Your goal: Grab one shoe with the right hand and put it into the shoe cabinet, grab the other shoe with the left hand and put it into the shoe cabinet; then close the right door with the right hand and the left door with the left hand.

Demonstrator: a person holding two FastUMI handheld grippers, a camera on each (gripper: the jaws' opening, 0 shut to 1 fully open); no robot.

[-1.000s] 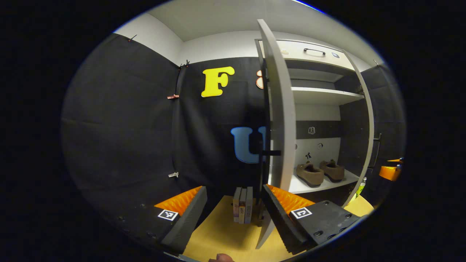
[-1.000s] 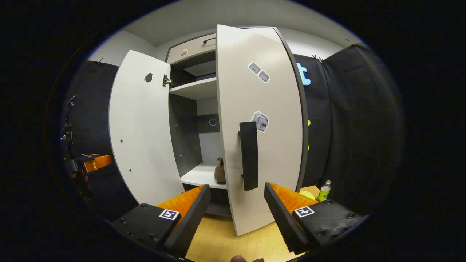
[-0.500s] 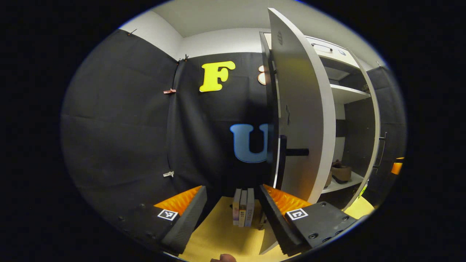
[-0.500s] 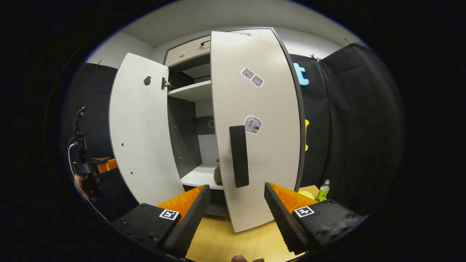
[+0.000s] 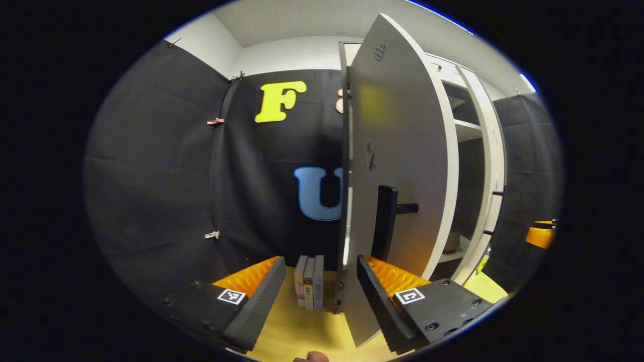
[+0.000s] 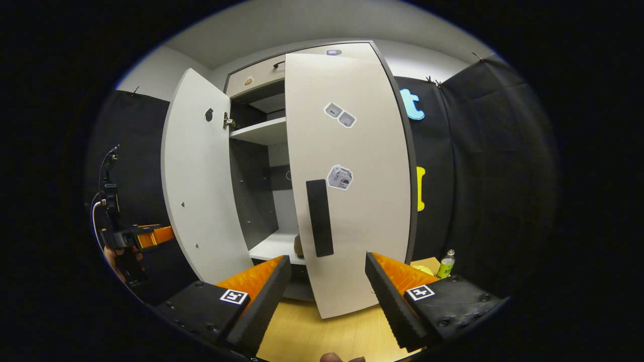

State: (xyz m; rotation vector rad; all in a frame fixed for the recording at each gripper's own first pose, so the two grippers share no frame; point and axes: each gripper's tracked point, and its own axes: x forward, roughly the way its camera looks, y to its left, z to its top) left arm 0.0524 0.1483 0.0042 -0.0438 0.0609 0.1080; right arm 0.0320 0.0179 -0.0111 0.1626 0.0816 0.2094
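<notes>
Left gripper (image 5: 316,296): We see our two fingers far apart and holding nothing. The right finger (image 5: 375,296) sits just under the left door's handle, and we cannot tell if it touches the door.
Right gripper (image 6: 327,301): We see these fingers wide apart too, with nothing between them. They sit low in front of the right door.
Left door (image 5: 402,166): In the left gripper view it is partly open and swings across in front of us. Its black handle (image 5: 385,223) stands up straight near the door's edge.
Right door (image 6: 352,176): In the right gripper view it is partly open. It has a long black handle (image 6: 319,217) and some stickers (image 6: 340,177) on its front.
Shoe cabinet (image 6: 261,136): We see inside it through the gap between the two doors. It has a white shelf up high and a white floor down low.
Shoes: We see a bit of a brown shoe (image 6: 299,246) on the low floor of the cabinet, peeking out from behind the right door. In the left gripper view a brown bit (image 5: 452,240) shows there too.
Books (image 5: 309,281): They stand up on the yellow floor (image 5: 302,332) beside the cabinet.
Bottle (image 6: 446,264): A small green bottle stands on the floor to the right of the cabinet.
</notes>
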